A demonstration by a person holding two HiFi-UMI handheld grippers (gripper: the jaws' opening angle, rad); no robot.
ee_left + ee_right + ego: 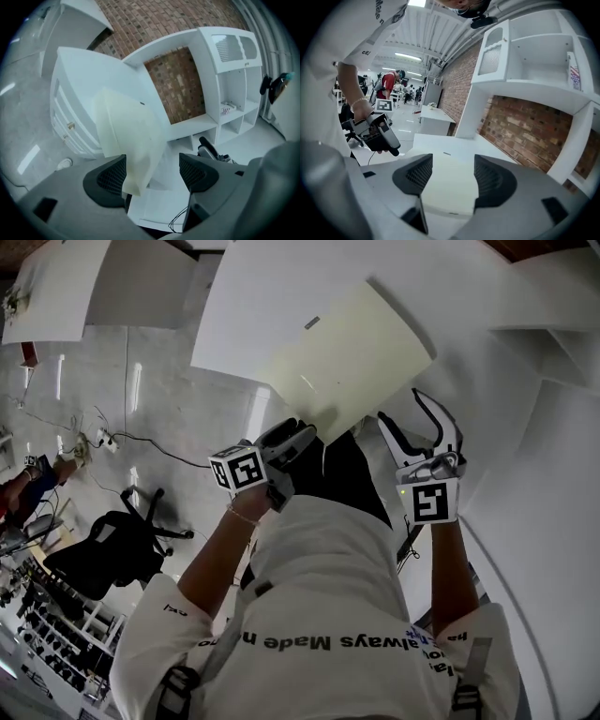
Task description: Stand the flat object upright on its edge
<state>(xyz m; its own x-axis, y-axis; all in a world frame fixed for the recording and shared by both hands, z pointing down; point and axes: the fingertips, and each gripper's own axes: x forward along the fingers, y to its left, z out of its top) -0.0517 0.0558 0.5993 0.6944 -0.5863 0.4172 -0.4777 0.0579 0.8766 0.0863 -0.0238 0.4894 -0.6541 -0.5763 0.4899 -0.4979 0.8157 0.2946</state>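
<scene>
Resting on table (262, 306): cream sheet (352, 357); shelf compartment (534, 70) holds small carton (573, 75).

The head view looks steeply down on the cream board (347, 357) from above the person's chest. The left gripper view sits close at the board's near corner, rolled, facing the brick wall (180, 84) behind the board. The right gripper view skims low across the board. All three views share the board.

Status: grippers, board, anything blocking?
Left gripper open, board corner between jaws. Right gripper open at board. Board flat on table, not upright. Nothing blocking.
</scene>
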